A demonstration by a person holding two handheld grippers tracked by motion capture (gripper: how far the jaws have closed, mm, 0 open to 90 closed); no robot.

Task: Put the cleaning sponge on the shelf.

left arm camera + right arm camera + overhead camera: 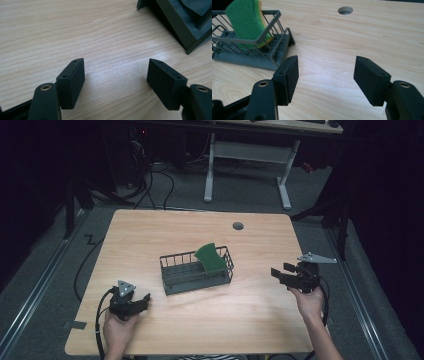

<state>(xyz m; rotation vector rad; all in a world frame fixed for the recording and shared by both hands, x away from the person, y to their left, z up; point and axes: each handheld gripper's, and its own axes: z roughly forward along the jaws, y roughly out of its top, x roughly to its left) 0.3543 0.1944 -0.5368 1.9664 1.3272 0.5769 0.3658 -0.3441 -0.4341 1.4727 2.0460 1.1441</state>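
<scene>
I have both grippers parked on either side of the wire basket [196, 272], well apart from it, so nothing blocks a reach. The left gripper [116, 75] and right gripper [326, 75] both have their fingers released, holding nothing over the pale wood-grain surface [200, 227]. The green sponge [210, 258], coarse scouring face over yellow foam, leans tilted against the basket's rim at its right end.

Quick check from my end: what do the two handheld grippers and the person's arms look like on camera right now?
Both are black two-jaw tools. The left gripper carries a grey three-cornered plate on top and trails a black cable; the right gripper has the same plate and a cable looping by the wrist. Up close, the jaws are flat black rectangular blocks with small screw holes, on arms with brass-ringed pivots. The forearms are bare, no sleeves.
</scene>
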